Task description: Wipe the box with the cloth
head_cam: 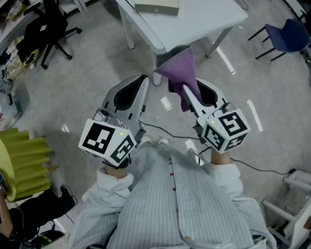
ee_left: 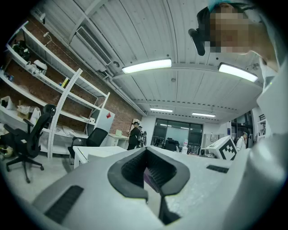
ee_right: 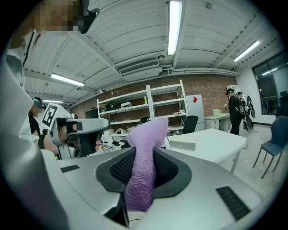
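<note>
**Head view.** We look down on a striped shirt [head_cam: 175, 202] with both grippers held out in front of it. The left gripper [head_cam: 141, 81] has its jaws closed together and nothing in them. The right gripper [head_cam: 188, 90] is clamped on the purple cloth [head_cam: 178, 72], which sticks out past its tips toward the white table [head_cam: 204, 11]. The box [head_cam: 156, 3] lies flat on the far part of that table, well apart from the cloth and from both grippers. A blue chair [head_cam: 287, 35] stands to the right of the table and a black chair [head_cam: 46, 27] to its left. A yellow ribbed roll [head_cam: 16, 163] sits at the left edge.

**Left gripper view.** We see the left gripper [ee_left: 152, 177] with its pads meeting and gripping nothing. A bit of purple shows through the hollow between them. Beyond are the table [ee_left: 96, 152], the black chair [ee_left: 27, 134], wall shelves [ee_left: 45, 85] and the right gripper's marker cube [ee_left: 226, 148].

**Right gripper view.** We see the right gripper [ee_right: 137, 179] pressed onto the cloth [ee_right: 146, 134], which rises between the pads and bends over at its top. The box [ee_right: 182, 143] rests on the table [ee_right: 216, 141], ahead and to the right of the cloth and not touching it. The left gripper [ee_right: 101, 125] shows at the left and the blue chair [ee_right: 273, 134] at the right edge. A person [ee_right: 235, 110] stands beyond the table, near the shelves [ee_right: 148, 105].
</note>
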Demonstrator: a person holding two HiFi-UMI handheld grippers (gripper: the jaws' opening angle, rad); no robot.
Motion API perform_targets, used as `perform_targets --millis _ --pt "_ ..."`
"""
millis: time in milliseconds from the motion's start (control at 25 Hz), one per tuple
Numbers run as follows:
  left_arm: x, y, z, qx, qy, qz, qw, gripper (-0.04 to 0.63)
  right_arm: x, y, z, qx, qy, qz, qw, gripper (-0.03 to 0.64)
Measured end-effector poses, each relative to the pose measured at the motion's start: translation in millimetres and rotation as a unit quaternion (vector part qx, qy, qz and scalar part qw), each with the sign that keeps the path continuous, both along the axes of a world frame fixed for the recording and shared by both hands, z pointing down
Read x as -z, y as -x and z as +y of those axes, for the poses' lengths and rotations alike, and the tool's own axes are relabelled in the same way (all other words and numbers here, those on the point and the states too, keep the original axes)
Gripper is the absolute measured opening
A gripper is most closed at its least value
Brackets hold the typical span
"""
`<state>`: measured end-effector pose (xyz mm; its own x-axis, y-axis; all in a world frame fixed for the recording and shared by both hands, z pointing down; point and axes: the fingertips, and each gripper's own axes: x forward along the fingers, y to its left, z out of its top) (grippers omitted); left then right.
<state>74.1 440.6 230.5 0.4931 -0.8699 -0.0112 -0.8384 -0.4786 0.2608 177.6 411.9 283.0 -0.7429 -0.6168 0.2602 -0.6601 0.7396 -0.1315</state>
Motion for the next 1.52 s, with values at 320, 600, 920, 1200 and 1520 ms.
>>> perform_targets --millis 320,600,920,1200,1520 --pt "5.5 -10.5 -2.5 0.006 -0.002 -0.005 1.0000 0.008 6.1 -13.3 -2.5 0.000 -0.002 -0.011 1.000 0.104" --pt "6.3 -20.0 1.3 0.026 -0.007 -0.009 0.9996 0.008 6.5 -28.3 -1.7 0.011 -0.002 -0.022 1.000 0.104" --pt "-4.2 -26.4 -0.2 0.047 0.002 -0.010 0.9988 0.008 -2.3 -38.2 -3.4 0.029 0.008 -0.025 0.999 0.106" --pt "-5.7 -28.1 -0.5 0.056 -0.003 -0.016 0.9983 0.008 -6.1 -39.5 -6.4 0.038 0.008 -0.031 0.999 0.106" --pt "-7.5 0.5 -52.0 0.049 -0.007 -0.017 0.9986 0.008 -9.8 -11.9 -56.8 0.034 0.010 -0.031 0.999 0.106"
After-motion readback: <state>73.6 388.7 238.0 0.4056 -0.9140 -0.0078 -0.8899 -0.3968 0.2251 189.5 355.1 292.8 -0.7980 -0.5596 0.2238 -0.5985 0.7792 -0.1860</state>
